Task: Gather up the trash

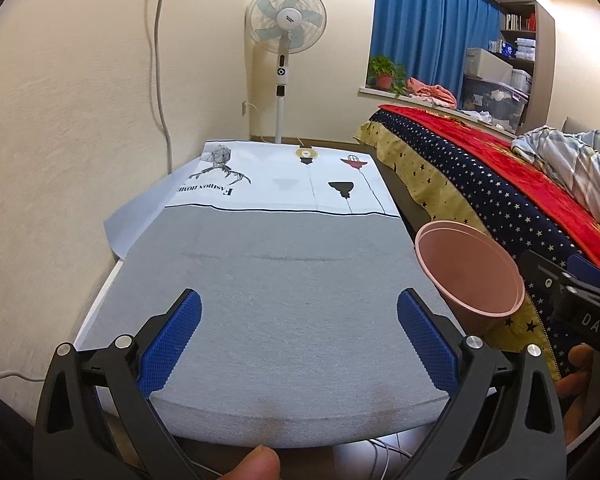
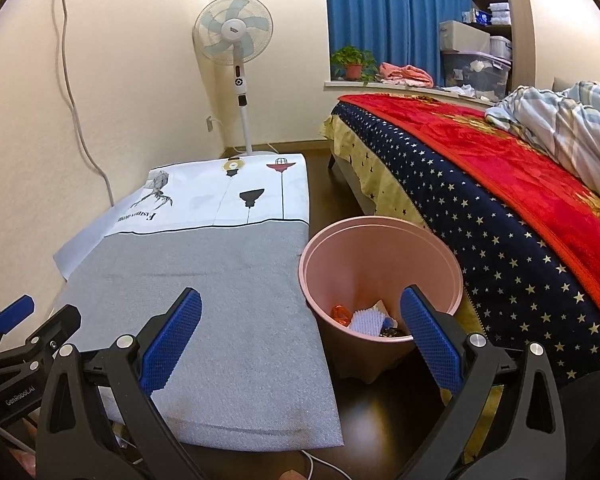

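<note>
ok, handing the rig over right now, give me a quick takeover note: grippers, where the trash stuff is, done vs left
Left gripper: open, empty, over the grey cloth-covered table.
Right gripper: open, empty, right finger in line with the pink bin.
Bin stands on the floor between table and bed. Inside: an orange wrapper, white paper and a dark scrap.
Done: some trash is already in the bin.
Left: no loose trash shows on the tabletop in either view; check the floor and the table's hidden edges before calling it finished.

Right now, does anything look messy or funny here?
Not really. The trash sits inside the pink bin, which stands upright between table and bed. The grey cloth lies flat, nothing spilled. Only a bunched striped blanket looks untidy.
</note>
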Available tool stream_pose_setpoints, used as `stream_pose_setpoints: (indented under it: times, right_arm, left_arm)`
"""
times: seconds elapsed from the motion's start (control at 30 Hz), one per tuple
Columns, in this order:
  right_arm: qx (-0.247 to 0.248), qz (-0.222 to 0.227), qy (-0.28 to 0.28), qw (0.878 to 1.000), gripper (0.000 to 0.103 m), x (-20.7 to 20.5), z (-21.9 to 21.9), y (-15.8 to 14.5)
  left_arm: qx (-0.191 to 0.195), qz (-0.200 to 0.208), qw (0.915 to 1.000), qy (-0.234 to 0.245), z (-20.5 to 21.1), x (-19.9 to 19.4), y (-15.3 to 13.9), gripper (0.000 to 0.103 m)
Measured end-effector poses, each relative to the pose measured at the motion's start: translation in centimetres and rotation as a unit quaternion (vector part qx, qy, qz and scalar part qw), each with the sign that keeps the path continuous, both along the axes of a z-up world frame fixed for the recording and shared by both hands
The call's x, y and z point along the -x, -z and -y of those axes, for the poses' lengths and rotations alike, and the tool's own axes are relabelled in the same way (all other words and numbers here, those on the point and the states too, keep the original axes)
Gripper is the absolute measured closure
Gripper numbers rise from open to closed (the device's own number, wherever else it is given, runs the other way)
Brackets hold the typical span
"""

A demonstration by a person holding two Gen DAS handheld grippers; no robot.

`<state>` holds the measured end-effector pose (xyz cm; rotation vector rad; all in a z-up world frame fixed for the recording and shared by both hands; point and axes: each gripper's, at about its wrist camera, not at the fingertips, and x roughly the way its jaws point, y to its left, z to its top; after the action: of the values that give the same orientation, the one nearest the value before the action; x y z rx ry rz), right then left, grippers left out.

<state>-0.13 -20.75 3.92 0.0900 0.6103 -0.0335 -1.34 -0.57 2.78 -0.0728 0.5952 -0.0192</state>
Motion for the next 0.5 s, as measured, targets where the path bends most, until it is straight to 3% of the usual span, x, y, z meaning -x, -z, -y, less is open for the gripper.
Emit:
stream_pose_setpoints:
  times: [0.5]
  right_arm:
    - [0.006,-0.001,0.001,1.000,0.005,-0.05,-0.26,0.12]
  left_arm:
    - [0.005,-0.001,1.0000,-0.004,-0.13,-0.10,0.16,0.008]
